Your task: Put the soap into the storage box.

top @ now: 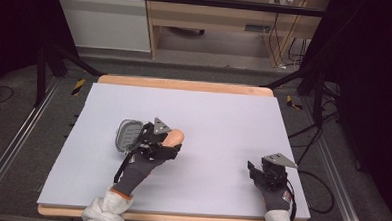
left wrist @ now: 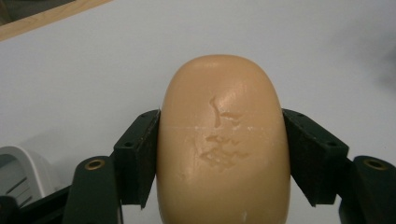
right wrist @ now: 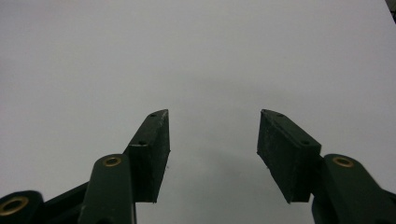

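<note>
A tan bar of soap [left wrist: 223,140], left of centre in the high view, is clamped across its width by the left gripper [top: 158,145], probably for carrying. Just left lies a grey soap dish [top: 128,135]. The right gripper [right wrist: 213,154], lower right, gapes empty above the white table [top: 223,116].

Grey floor [top: 13,117], wooden desk [top: 213,16] behind — black curtains [top: 381,73] at both sides.

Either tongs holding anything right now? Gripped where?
Left tongs clamp the soap bar across its two long sides, near mid-length. Right tongs are open, holding nothing.
</note>
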The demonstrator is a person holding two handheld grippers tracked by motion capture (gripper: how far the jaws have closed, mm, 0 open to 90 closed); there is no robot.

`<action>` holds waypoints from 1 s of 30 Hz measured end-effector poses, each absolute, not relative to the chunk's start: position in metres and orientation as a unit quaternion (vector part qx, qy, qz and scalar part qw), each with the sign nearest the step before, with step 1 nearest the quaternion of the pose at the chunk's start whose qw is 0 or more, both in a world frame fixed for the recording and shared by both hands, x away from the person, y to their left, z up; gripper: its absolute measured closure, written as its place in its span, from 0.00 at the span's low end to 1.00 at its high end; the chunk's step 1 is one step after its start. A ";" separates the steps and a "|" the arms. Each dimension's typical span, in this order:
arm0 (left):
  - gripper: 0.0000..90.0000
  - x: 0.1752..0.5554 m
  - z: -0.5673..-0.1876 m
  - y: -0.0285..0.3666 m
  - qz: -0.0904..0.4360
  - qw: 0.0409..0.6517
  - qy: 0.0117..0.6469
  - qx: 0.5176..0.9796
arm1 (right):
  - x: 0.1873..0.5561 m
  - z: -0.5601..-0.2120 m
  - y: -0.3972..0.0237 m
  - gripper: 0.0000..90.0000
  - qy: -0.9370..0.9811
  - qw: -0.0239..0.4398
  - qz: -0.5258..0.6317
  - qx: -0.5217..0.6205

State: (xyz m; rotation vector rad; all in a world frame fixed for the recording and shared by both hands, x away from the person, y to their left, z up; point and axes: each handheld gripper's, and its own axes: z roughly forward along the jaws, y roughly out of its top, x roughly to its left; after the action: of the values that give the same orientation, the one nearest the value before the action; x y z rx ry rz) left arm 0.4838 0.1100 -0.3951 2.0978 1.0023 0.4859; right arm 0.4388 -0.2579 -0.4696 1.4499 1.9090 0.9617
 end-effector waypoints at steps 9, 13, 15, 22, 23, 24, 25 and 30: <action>0.36 0.486 -0.388 0.126 0.198 0.377 0.403 0.810 | 0.439 -0.470 -0.258 0.49 0.712 0.276 0.356 0.539; 0.36 0.488 -0.384 0.136 0.206 0.378 0.411 0.804 | 0.439 -0.470 -0.257 0.49 0.712 0.276 0.357 0.539; 0.36 0.489 -0.382 0.141 0.209 0.378 0.415 0.801 | 0.439 -0.470 -0.258 0.49 0.712 0.276 0.355 0.538; 0.36 0.493 -0.376 0.165 0.222 0.378 0.436 0.786 | 0.439 -0.470 -0.257 0.49 0.713 0.276 0.355 0.538; 0.36 0.493 -0.376 0.165 0.222 0.378 0.436 0.786 | 0.439 -0.470 -0.257 0.49 0.713 0.276 0.355 0.538; 0.36 0.494 -0.376 0.171 0.223 0.379 0.442 0.782 | 0.440 -0.470 -0.257 0.49 0.713 0.276 0.356 0.538; 0.36 0.494 -0.376 0.171 0.223 0.379 0.442 0.782 | 0.440 -0.470 -0.257 0.49 0.713 0.276 0.356 0.538; 0.36 0.497 -0.377 0.183 0.229 0.375 0.454 0.775 | 0.440 -0.470 -0.257 0.49 0.713 0.275 0.356 0.538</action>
State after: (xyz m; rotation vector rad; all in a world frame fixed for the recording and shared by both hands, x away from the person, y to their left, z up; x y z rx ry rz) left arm 0.4972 0.1833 -0.3771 1.9831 1.1630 0.5848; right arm 0.4396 -0.2569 -0.4703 1.4450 1.9169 0.9555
